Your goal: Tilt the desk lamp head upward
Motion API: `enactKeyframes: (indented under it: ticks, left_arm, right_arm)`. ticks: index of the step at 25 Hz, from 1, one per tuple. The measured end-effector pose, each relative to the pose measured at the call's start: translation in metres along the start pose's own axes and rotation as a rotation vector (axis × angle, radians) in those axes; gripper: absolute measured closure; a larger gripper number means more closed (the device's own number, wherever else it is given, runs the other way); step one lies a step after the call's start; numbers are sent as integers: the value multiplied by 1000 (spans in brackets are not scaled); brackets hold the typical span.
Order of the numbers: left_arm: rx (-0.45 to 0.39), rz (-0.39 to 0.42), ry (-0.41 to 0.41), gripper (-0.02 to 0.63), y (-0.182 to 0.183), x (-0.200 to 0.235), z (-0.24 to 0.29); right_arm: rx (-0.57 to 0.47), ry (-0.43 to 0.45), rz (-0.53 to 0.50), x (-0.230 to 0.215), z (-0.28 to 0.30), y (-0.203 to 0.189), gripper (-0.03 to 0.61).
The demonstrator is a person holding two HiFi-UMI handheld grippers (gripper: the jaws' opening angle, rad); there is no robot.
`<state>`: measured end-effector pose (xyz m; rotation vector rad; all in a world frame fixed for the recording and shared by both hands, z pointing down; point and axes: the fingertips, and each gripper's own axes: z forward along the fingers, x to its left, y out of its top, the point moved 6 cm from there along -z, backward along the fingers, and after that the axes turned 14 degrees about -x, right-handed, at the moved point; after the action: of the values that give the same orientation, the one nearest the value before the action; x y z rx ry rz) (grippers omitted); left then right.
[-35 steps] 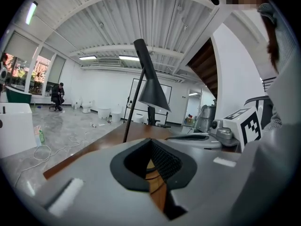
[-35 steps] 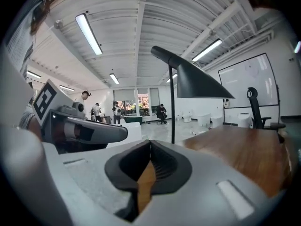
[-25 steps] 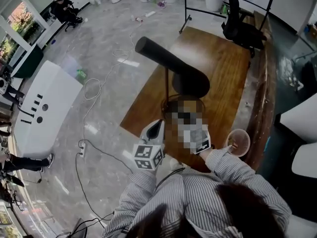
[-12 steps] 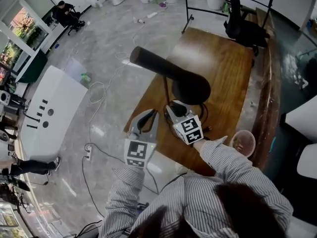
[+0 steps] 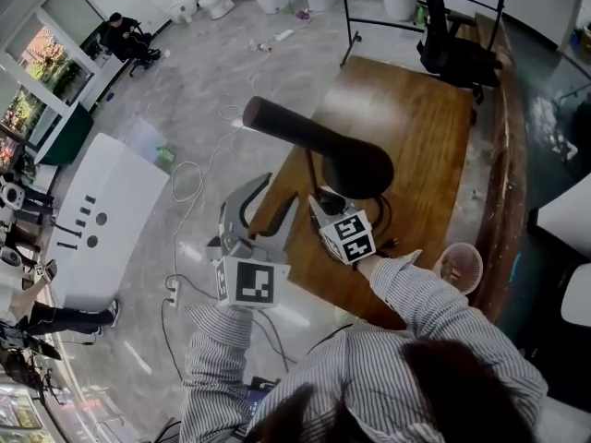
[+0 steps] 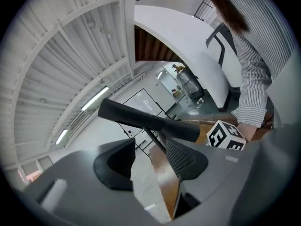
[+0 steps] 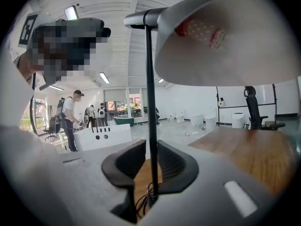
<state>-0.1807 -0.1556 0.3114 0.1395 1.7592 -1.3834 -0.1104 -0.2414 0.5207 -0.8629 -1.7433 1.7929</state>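
Note:
The desk lamp stands on the wooden table (image 5: 420,118). Its black head (image 5: 358,164) runs back into a long black tube (image 5: 277,123) that points left. In the right gripper view the shade (image 7: 235,41) shows white inside with the bulb (image 7: 201,32), atop a thin stem (image 7: 150,102). My right gripper (image 5: 325,198) (image 7: 151,149) is shut on that stem, low down. My left gripper (image 5: 271,197) (image 6: 148,147) hangs raised and rolled left of the lamp, below the tube (image 6: 146,121). Its jaws have just been opening and stand open with nothing between them.
A pink cup (image 5: 457,266) sits near the table's right front edge. A black office chair (image 5: 443,44) stands behind the table. On the floor to the left are a white cabinet (image 5: 102,210) and loose cables (image 5: 185,183). People stand far off.
My left gripper has risen, rolled and gone from shut to open. My right gripper shifted in toward the lamp stem, then held still.

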Motion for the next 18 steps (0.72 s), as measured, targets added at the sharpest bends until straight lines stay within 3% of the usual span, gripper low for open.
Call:
enactKeyframes:
  ticks: [13,18]
  left_arm:
    - [70,616,-59,301,49,54,20]
    - [120,792,-83,274,56,63,38]
  right_arm:
    - [8,-4,18,-1,1,0,515]
    - [8,-2,29,-1,1,2,515]
